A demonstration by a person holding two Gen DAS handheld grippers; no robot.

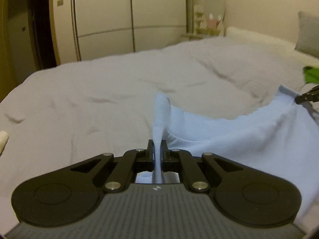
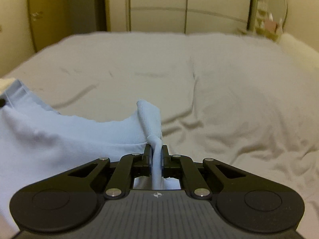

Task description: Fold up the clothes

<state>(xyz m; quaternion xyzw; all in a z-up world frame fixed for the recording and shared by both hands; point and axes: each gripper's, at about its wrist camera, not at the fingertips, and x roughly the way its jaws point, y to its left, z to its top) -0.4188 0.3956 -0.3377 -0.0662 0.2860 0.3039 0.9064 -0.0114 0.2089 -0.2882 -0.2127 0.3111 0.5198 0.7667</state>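
Here, light-blue garment (image 1: 239,139) slung low across both frames above the bed (image 1: 99,91), soft, light, sagging mid-span. Left hand-held gripper (image 1: 157,147) and right hand-held gripper (image 2: 156,153) both clamped on bunched ribbed edge; best gripped at corners.

The wide bed (image 2: 219,83) ahead is lying open and bare, giving free passage, while a green cloth (image 1: 310,74) and grey pillow (image 1: 308,33) are crowding its right edge and a wardrobe (image 1: 129,16) is standing behind.
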